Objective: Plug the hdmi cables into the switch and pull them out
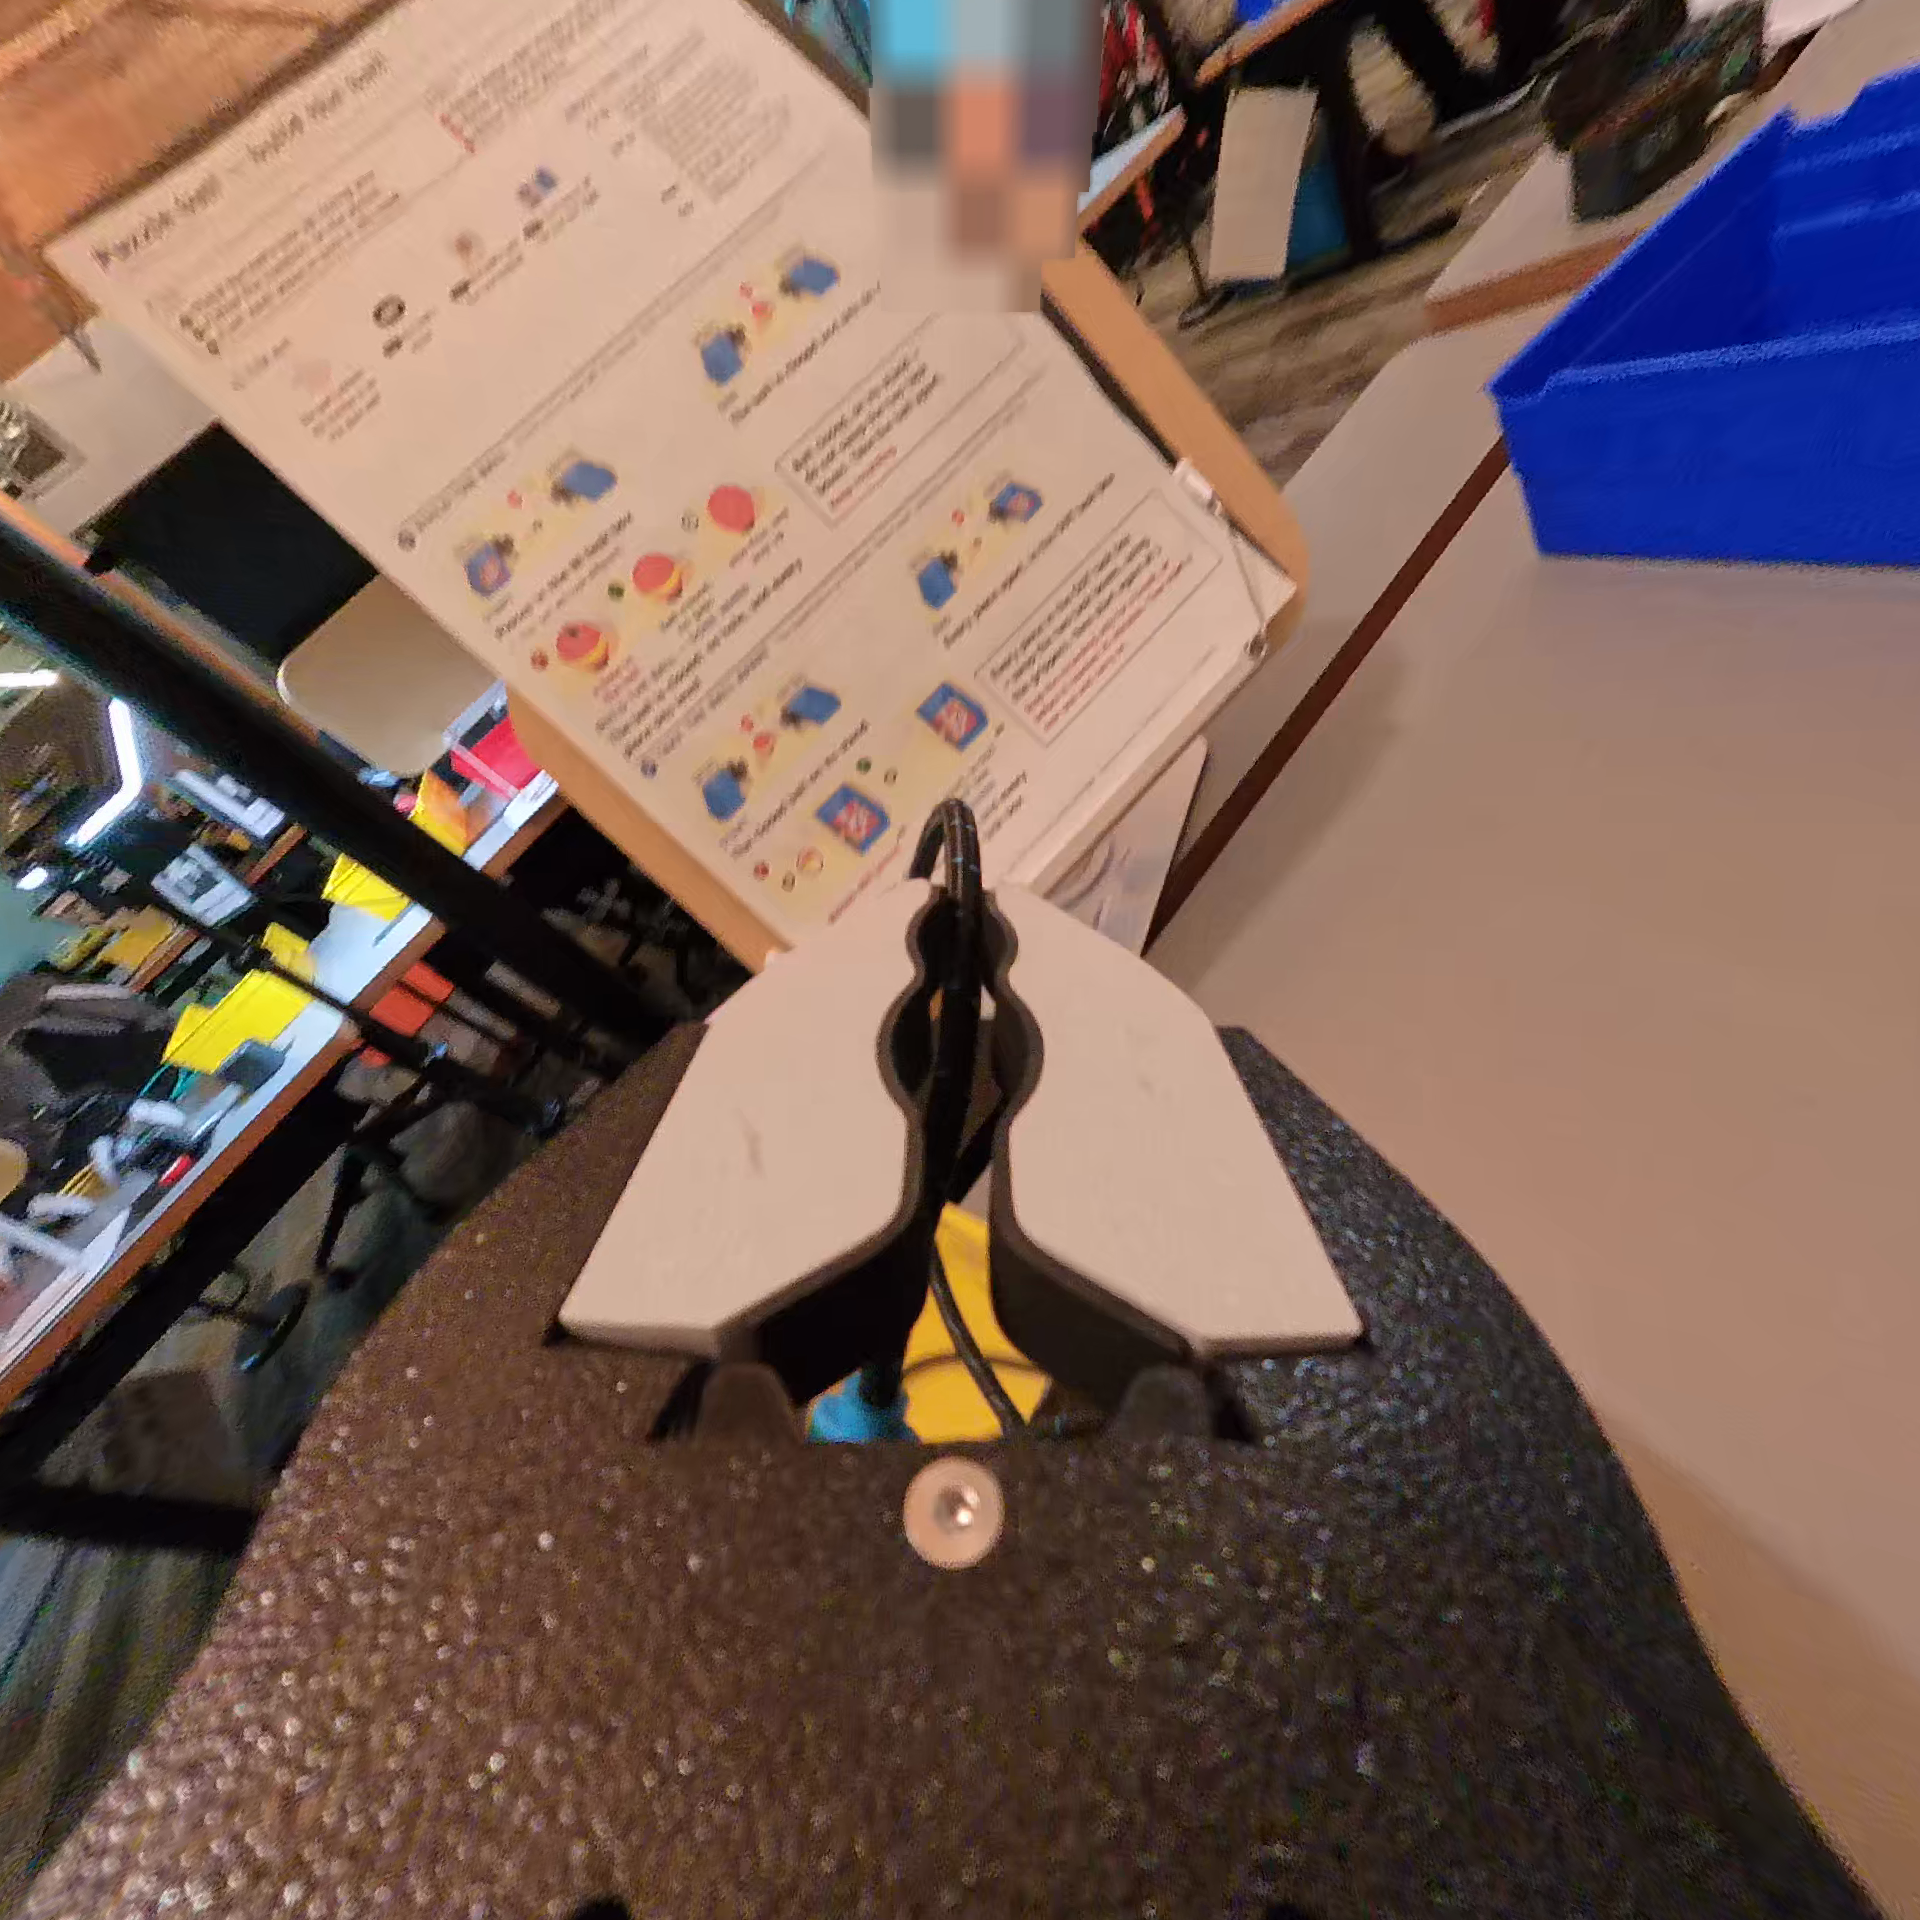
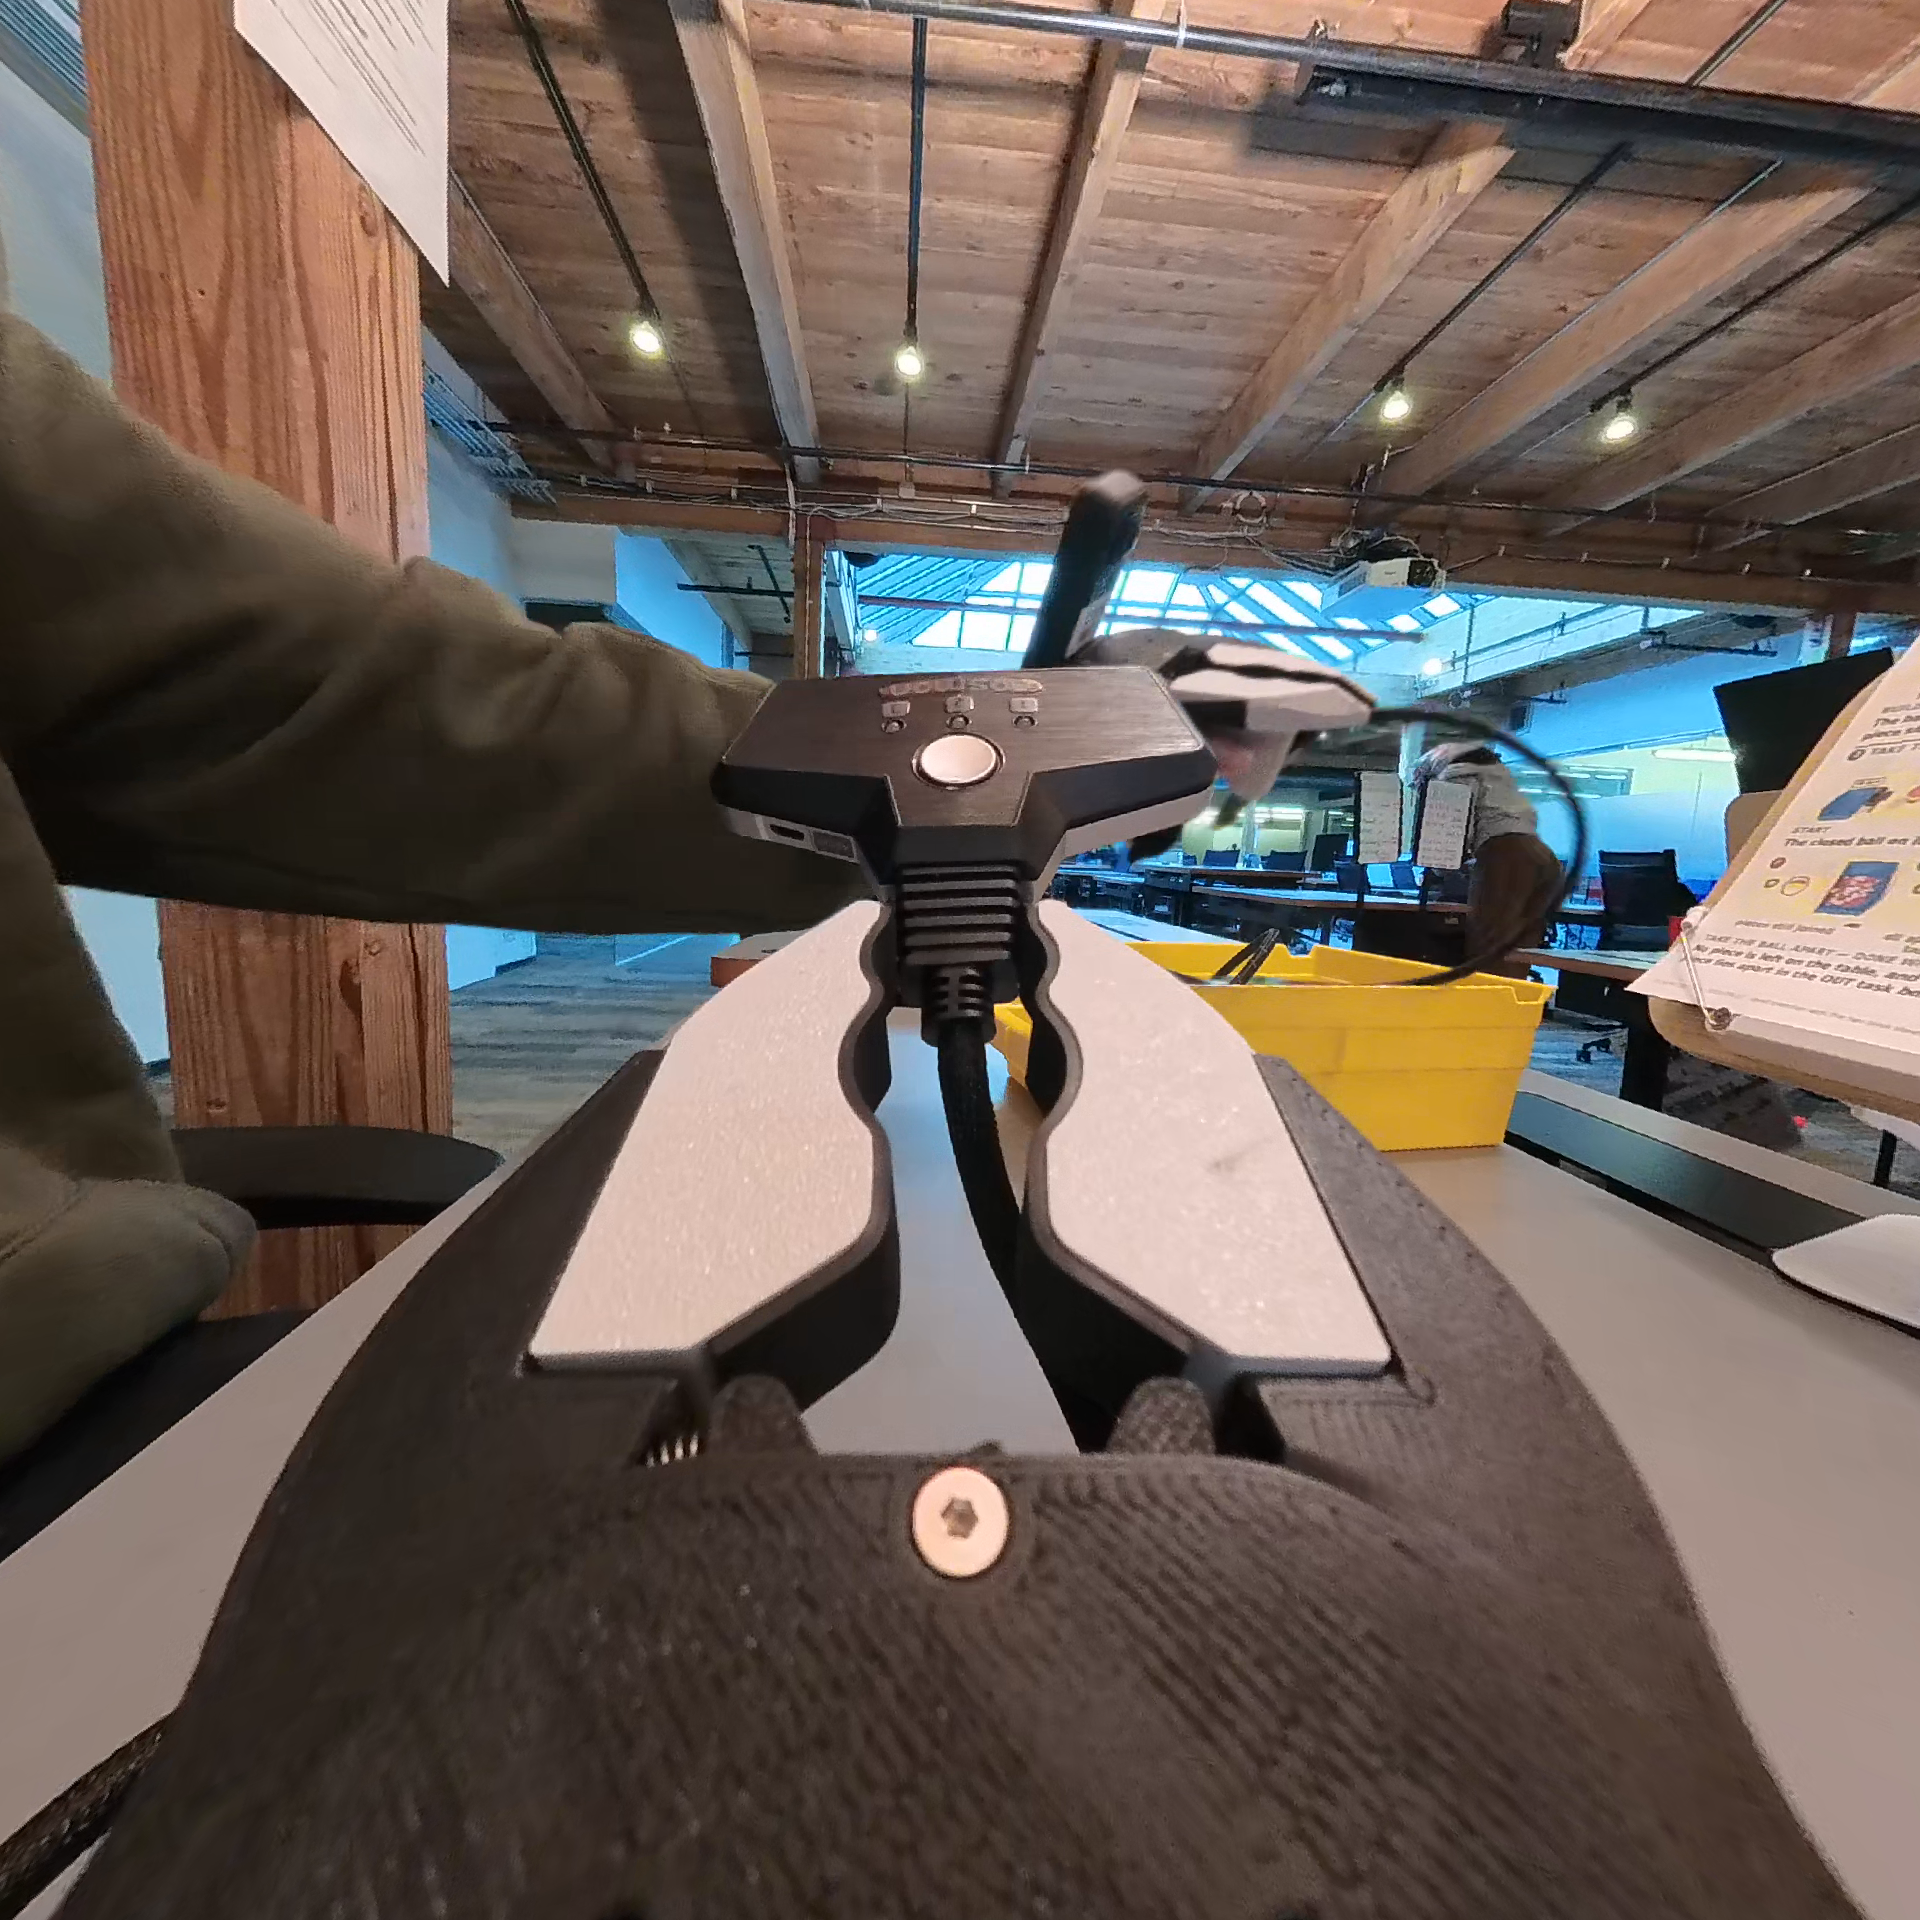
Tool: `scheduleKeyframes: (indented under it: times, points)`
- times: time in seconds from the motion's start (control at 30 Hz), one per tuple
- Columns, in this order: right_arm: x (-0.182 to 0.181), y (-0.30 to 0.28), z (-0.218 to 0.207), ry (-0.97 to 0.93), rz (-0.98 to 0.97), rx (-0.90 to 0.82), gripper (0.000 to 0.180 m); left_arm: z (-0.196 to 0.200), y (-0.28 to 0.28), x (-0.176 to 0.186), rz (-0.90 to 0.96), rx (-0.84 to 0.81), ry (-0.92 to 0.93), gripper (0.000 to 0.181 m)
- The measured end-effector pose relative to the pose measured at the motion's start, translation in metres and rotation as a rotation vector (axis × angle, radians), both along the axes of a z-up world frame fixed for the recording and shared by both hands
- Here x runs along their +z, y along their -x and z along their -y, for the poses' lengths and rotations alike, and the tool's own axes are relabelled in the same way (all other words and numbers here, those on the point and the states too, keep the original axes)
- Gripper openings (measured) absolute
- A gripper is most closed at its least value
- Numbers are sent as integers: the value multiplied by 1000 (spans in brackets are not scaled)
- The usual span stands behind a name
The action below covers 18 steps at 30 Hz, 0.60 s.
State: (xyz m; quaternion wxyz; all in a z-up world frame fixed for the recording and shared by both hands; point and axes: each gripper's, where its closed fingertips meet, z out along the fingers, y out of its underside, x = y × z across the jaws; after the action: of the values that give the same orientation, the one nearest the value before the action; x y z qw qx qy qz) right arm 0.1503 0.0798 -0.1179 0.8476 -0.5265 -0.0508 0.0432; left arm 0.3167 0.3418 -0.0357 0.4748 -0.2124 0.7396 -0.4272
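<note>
In the right wrist view, my right gripper is shut on the ribbed neck of the black HDMI switch, held level above the table with its braided lead running back between the fingers. Behind the switch, my left gripper shows, blurred, with a thin black cable looping down toward the yellow bin. In the left wrist view, my left gripper is shut on that thin black HDMI cable, which arcs out past the fingertips. The plug itself is hidden.
A yellow bin stands on the grey table beyond the switch. A blue bin sits at the table's far right in the left wrist view. An instruction board stands on a holder. A person's green sleeve crosses the left.
</note>
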Motion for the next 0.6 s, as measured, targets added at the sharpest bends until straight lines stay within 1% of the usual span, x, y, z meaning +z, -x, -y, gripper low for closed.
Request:
scheduleKeyframes:
  times: [0.1, 0.17, 0.27, 0.33, 0.37, 0.47, 0.6]
  points:
    - [0, 1, 0, 4, 3, 7, 22, 26, -7, 21, 28, -110, 89, 6]
    - [0, 1, 0, 3, 2, 8, 22, 52, 1, 27, 13, -241, 134, 5]
    - [2, 0, 3, -18, -2, 3, 22, 93, 36, 18, -49, -474, 120, 4]
    - [6, -1, 9, -56, -13, 9, 22, 105, 64, 5, -72, -551, 56, 4]
    - [10, -1, 14, -87, -24, 21, 22, 107, 77, -5, -83, -562, 11, 4]
    - [19, 2, 29, -165, -45, 81, 21, 99, 111, -40, -89, -487, -133, 0]
    - [19, 0, 31, -164, -48, 70, 22, 99, 175, -82, -127, -470, -175, 0]
